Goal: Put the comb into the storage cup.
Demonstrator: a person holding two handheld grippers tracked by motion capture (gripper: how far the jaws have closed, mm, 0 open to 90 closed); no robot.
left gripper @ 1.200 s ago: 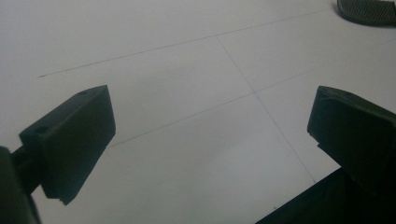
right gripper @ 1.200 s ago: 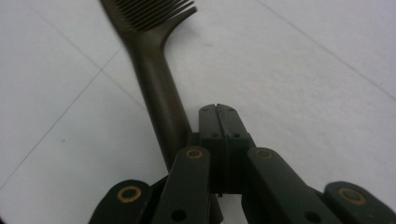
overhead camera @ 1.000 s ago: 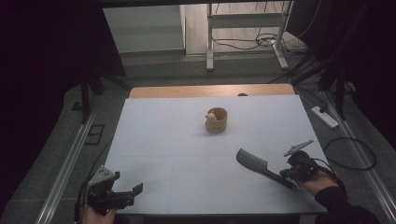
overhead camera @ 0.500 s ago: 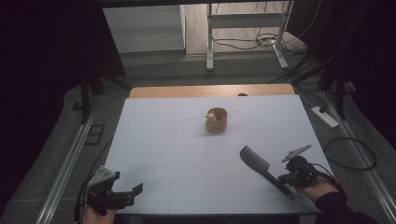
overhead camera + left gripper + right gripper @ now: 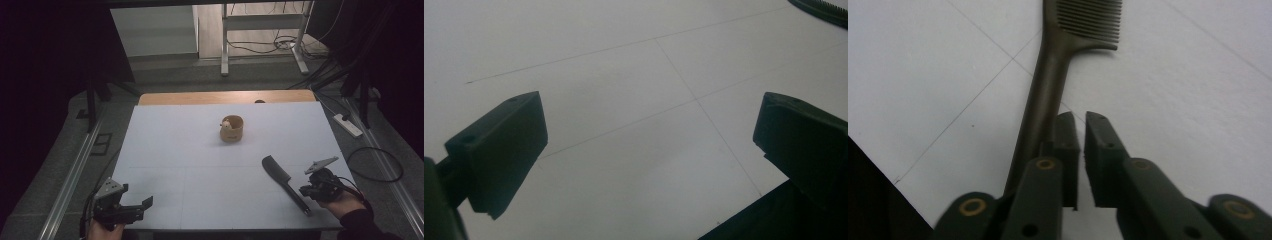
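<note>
A dark comb [image 5: 280, 180] lies flat on the white table [image 5: 175, 150] at the front right, its teeth pointing away from me and its handle toward the front edge. My right gripper [image 5: 304, 192] sits just right of the handle. In the right gripper view its jaws [image 5: 1082, 120] have just been opening and stand a narrow gap apart with nothing between them, while the comb handle [image 5: 1040, 100] runs along the outside of the left jaw. My left gripper [image 5: 142, 207] rests at the front left corner, jaws wide open over bare table [image 5: 649, 130].
A small wooden cup [image 5: 231, 128] with a little figure at its rim stands at the table's middle, toward the back. A power strip [image 5: 348, 125] and cables lie on the floor to the right. The comb's toothed end [image 5: 824, 10] peeks into the left gripper view's top right corner.
The comb has left the right gripper's jaws and now lies on the table, handle swung toward the front edge. The right gripper shifted slightly right. The left gripper stayed still.
</note>
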